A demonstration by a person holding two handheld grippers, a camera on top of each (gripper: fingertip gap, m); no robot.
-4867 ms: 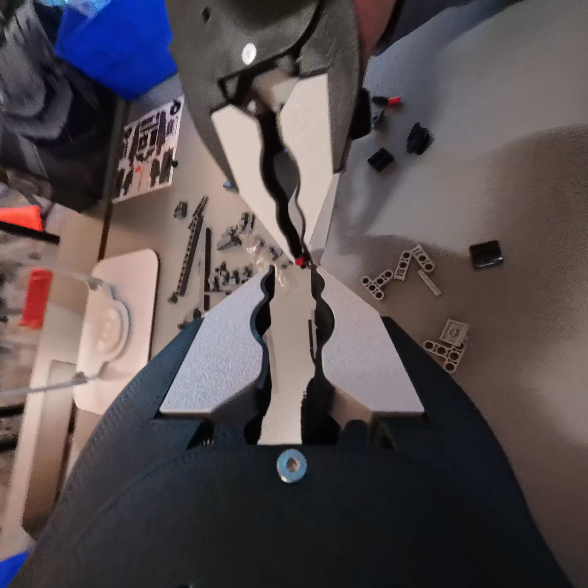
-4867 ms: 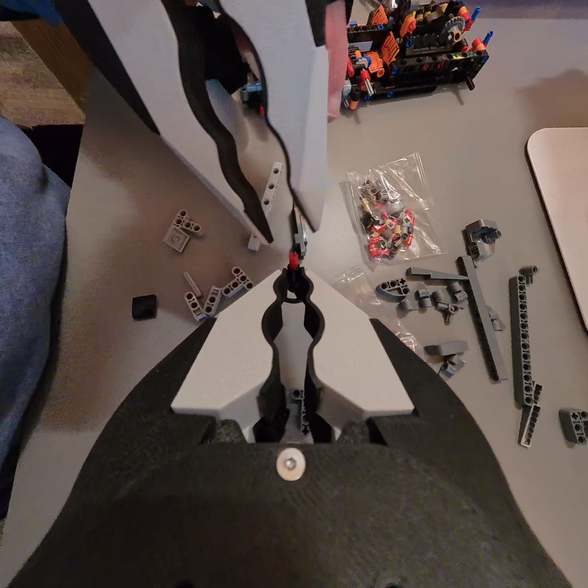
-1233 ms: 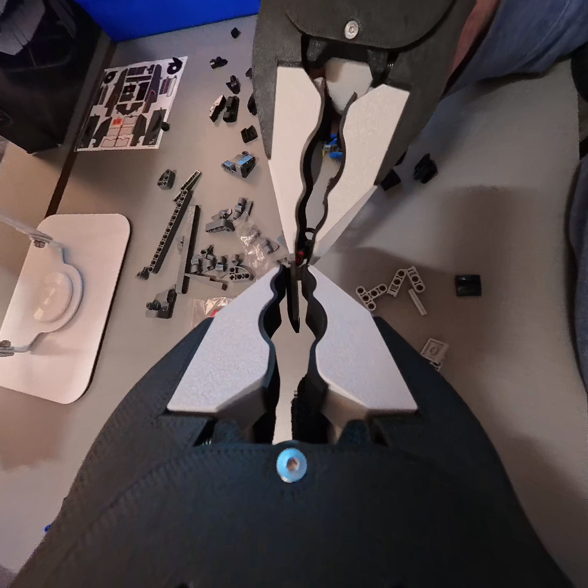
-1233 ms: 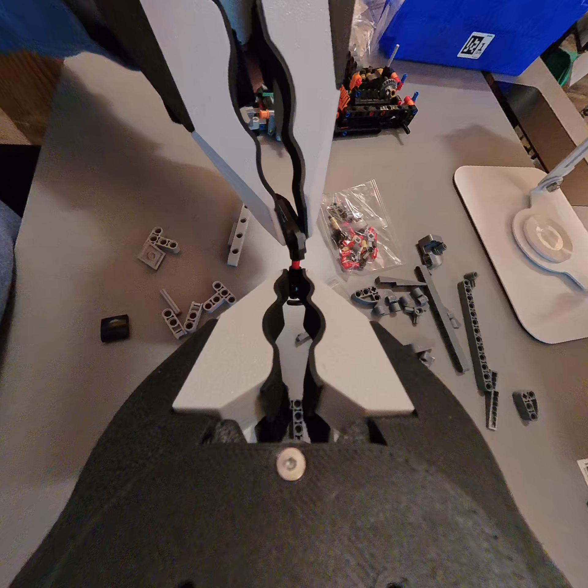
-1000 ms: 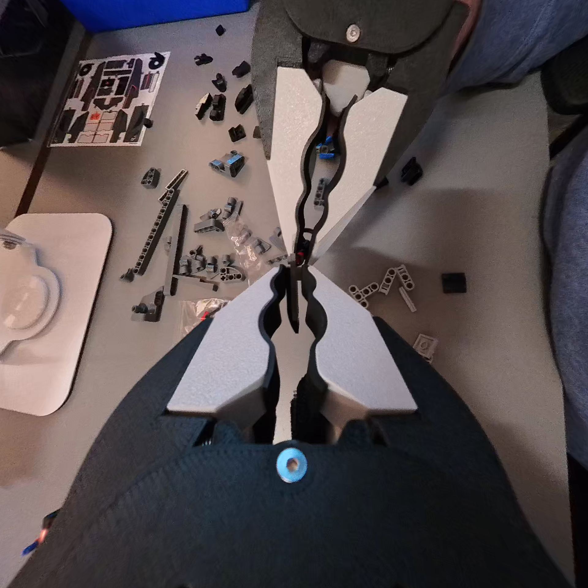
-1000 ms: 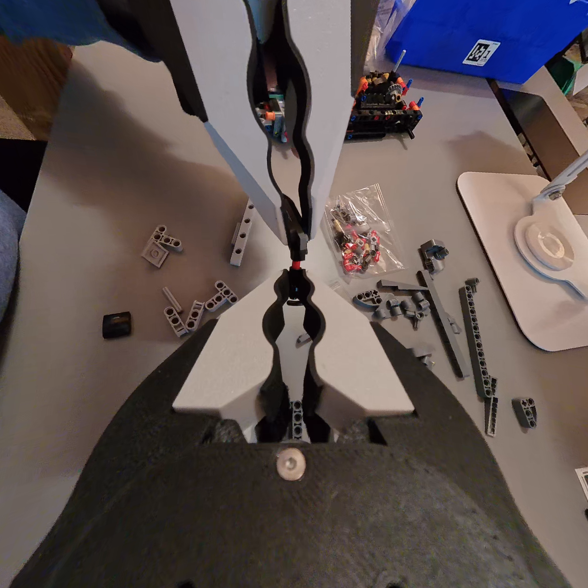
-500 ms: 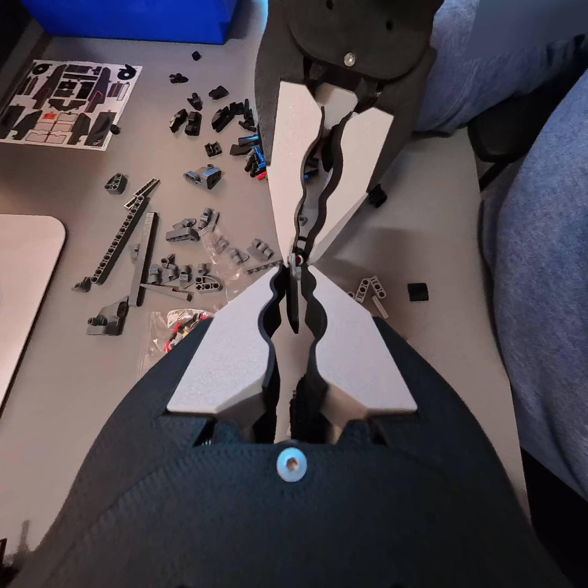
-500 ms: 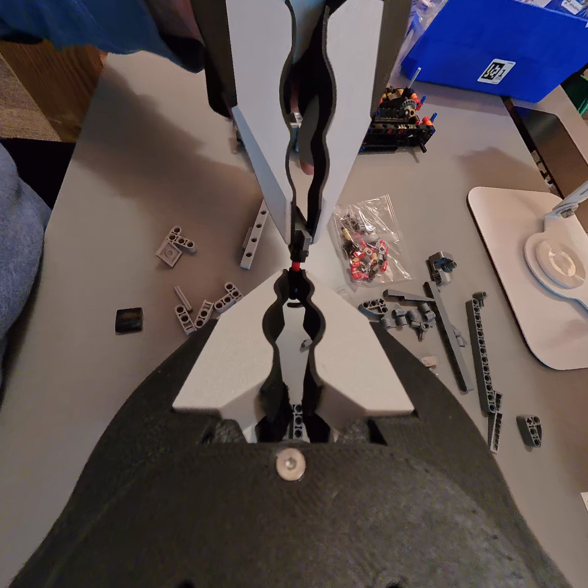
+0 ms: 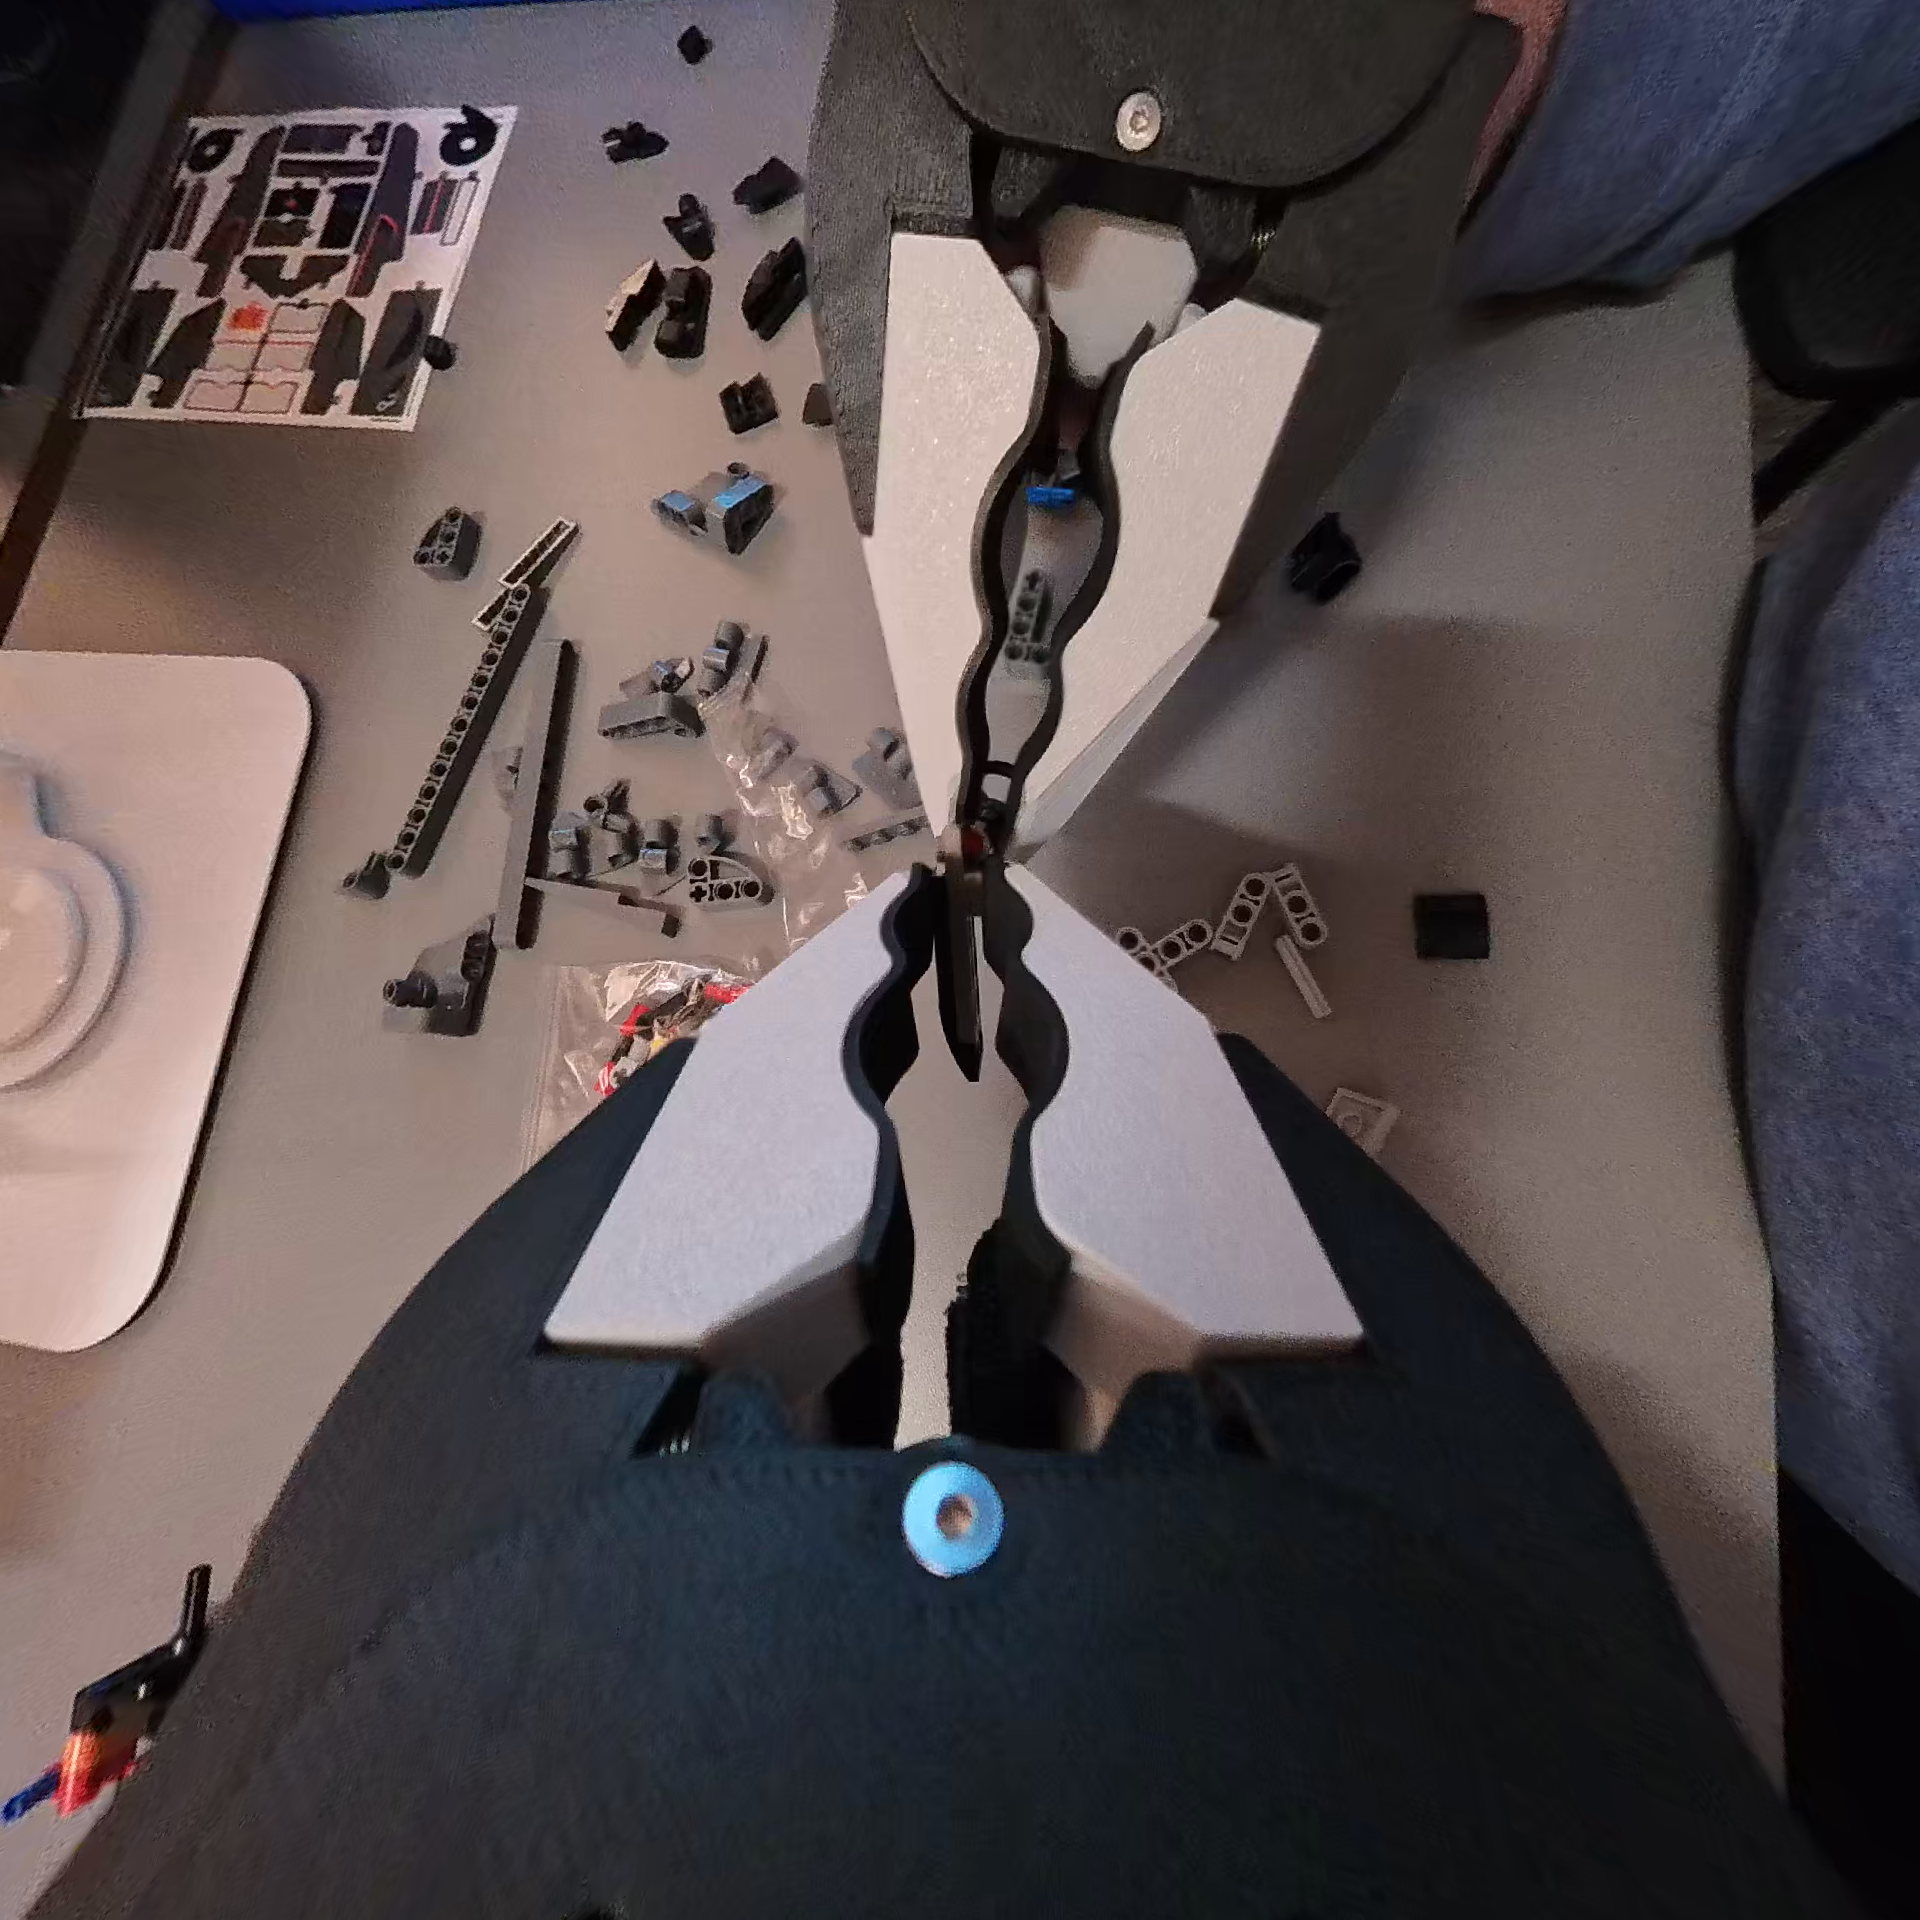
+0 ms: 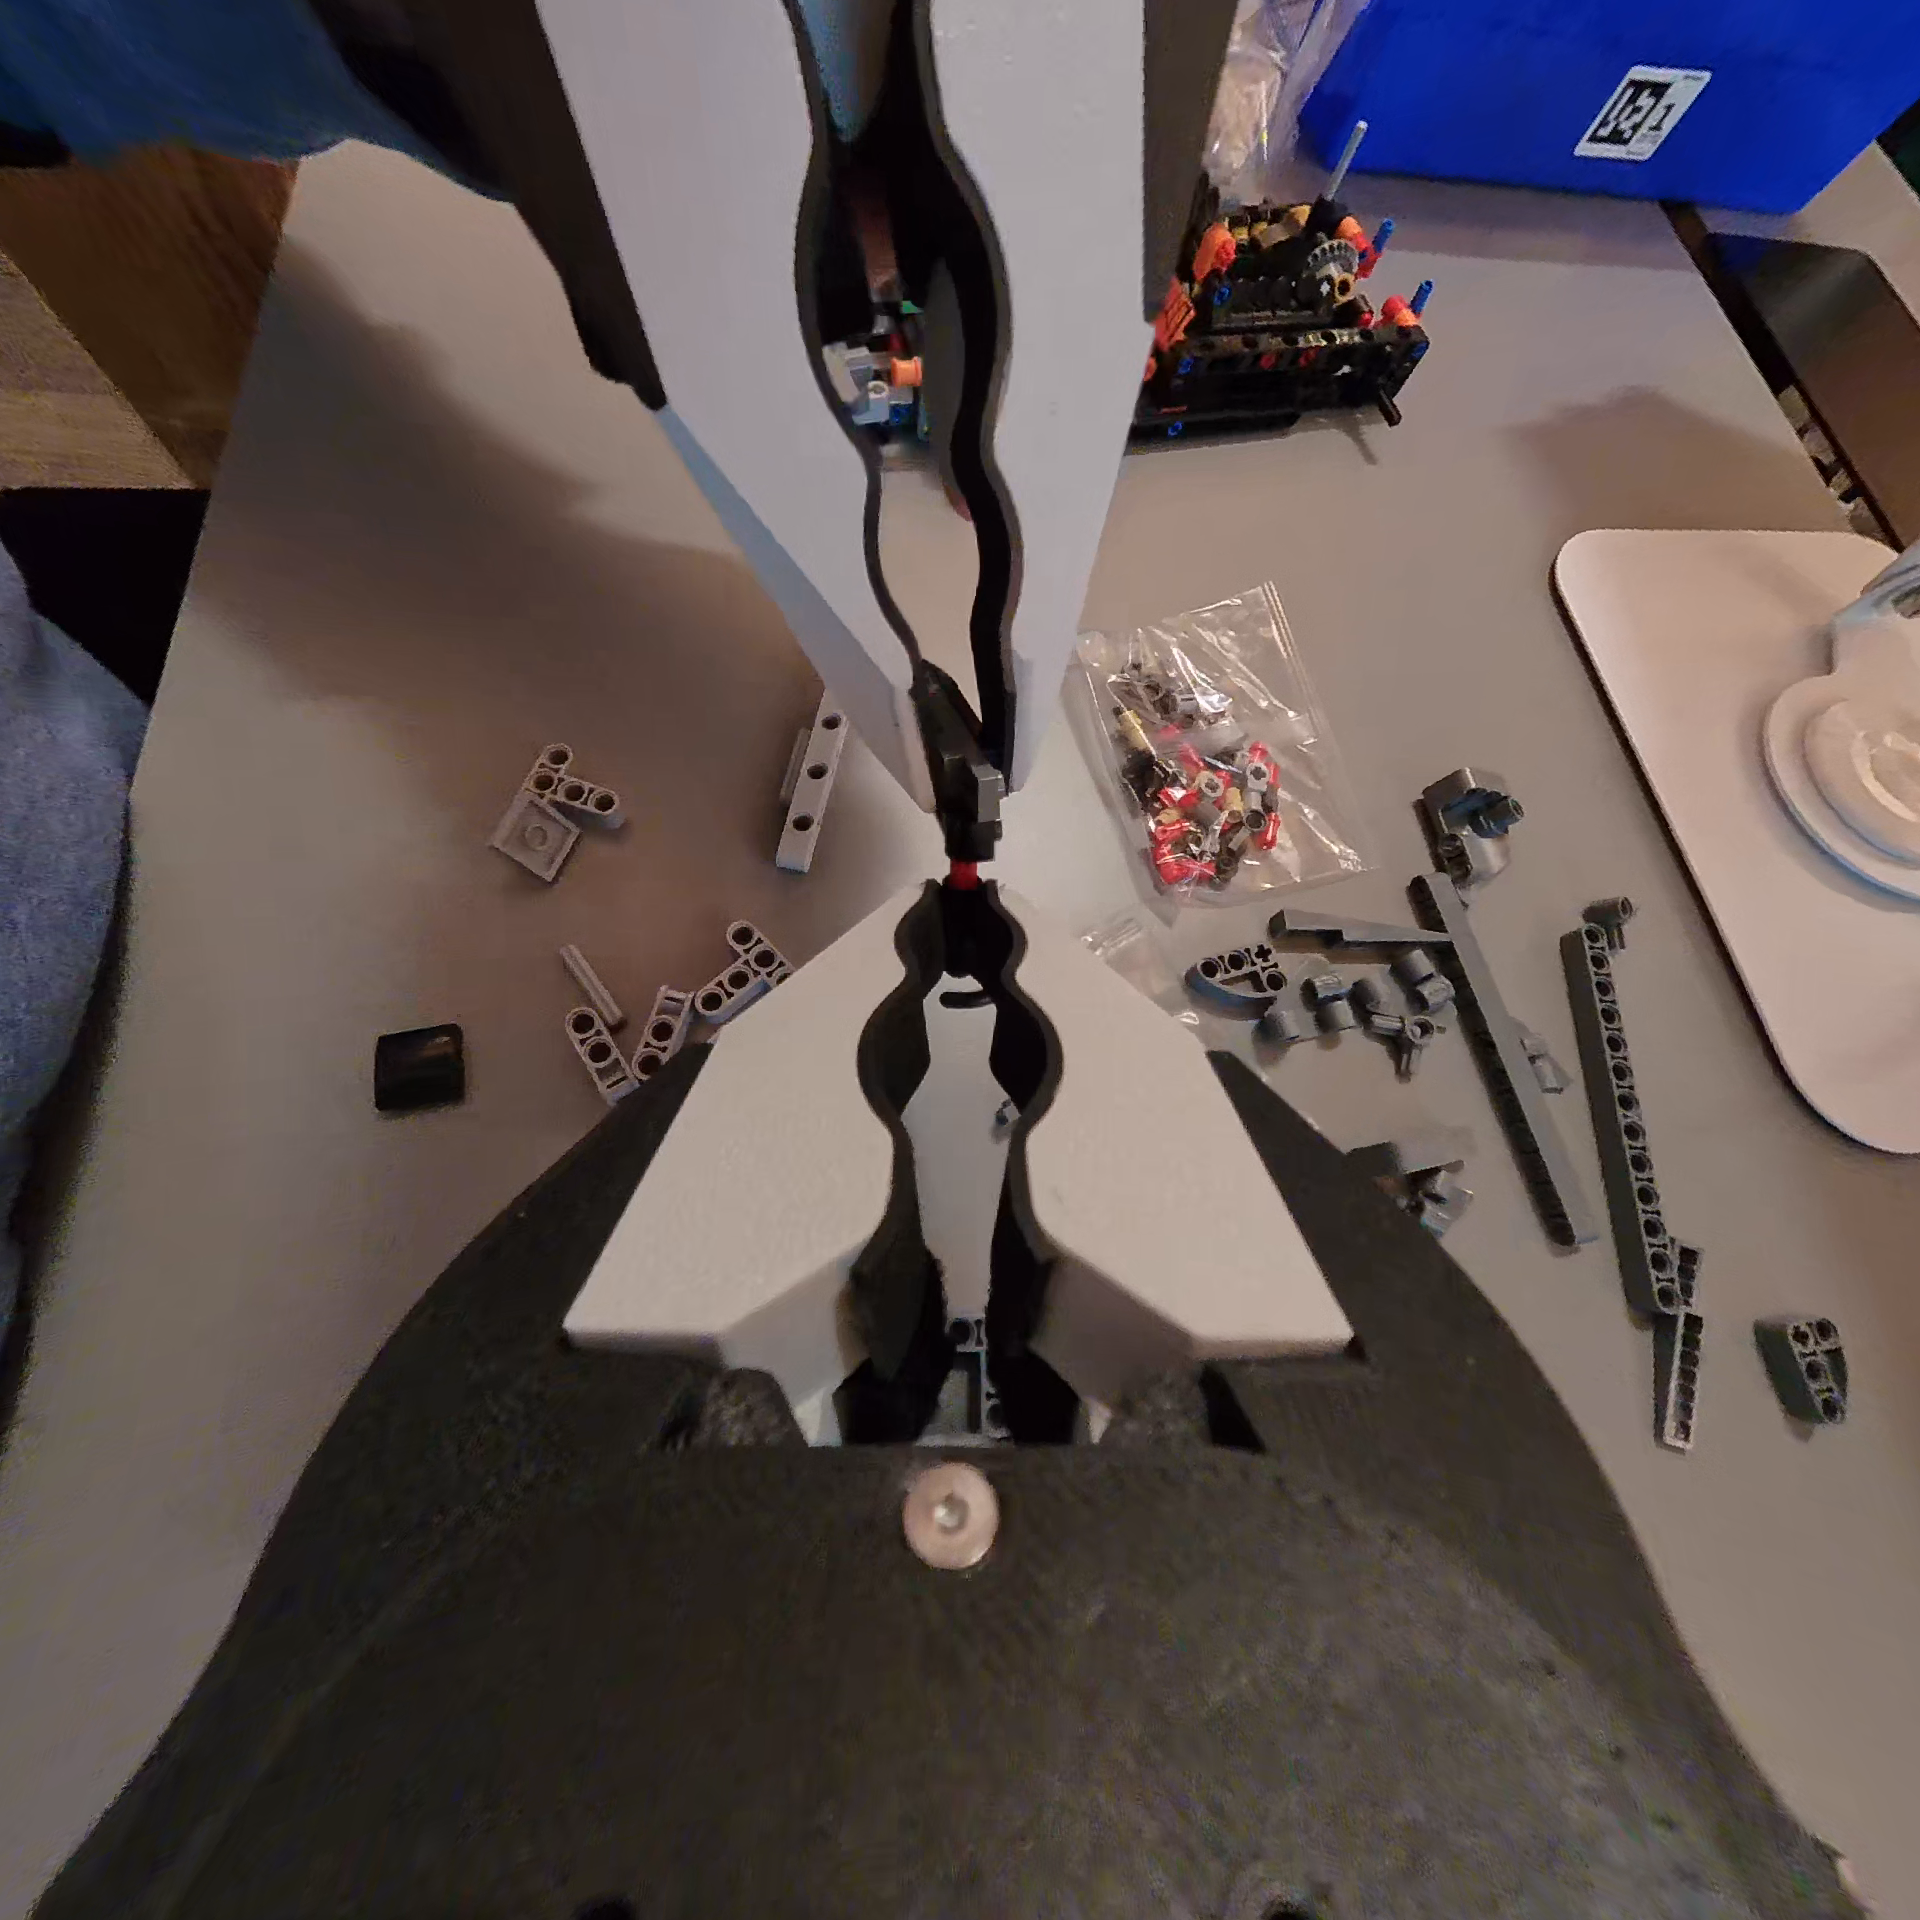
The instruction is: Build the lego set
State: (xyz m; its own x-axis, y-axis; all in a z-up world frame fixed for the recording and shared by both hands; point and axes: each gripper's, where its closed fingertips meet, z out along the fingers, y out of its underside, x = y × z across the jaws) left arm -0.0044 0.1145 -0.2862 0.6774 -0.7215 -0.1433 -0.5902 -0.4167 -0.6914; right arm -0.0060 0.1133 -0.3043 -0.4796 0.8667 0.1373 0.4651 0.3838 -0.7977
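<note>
My two grippers meet tip to tip above the grey table [image 10: 416, 582]. My left gripper [image 9: 961, 883] is shut on a flat black lego piece [image 9: 958, 966], which lies edge-on between its fingers. My right gripper [image 10: 961, 896] is shut on a small red-and-black pin [image 10: 964, 873]. The pin's red end touches the end of the black piece [image 10: 966, 774], held in the left gripper [image 10: 961, 800] that comes down from the top. In the left wrist view the right gripper [image 9: 985, 821] comes in from the top with the pin [image 9: 975, 840].
Below lie a clear bag of small parts [image 10: 1205, 758], long dark grey beams [image 10: 1621, 1112], light grey pieces [image 10: 665, 997] and a black tile [image 10: 419, 1065]. A part-built model [image 10: 1278, 332], a blue bin [image 10: 1558, 94] and a white pad [image 10: 1714, 779] stand farther off. A sticker sheet [image 9: 301, 260] lies at the left. My two grippers' fingertips are within a few centimetres of each other. The black tile [image 10: 419, 1065] is about equally far from each gripper, around 12 cm. It turns up in the left wrist view [image 9: 1451, 928] as well.
Both grippers stay shut and tip to tip. About five seconds ago the tips were slightly apart; now the pin touches the black piece. The joined pair has swung a little over the table.
</note>
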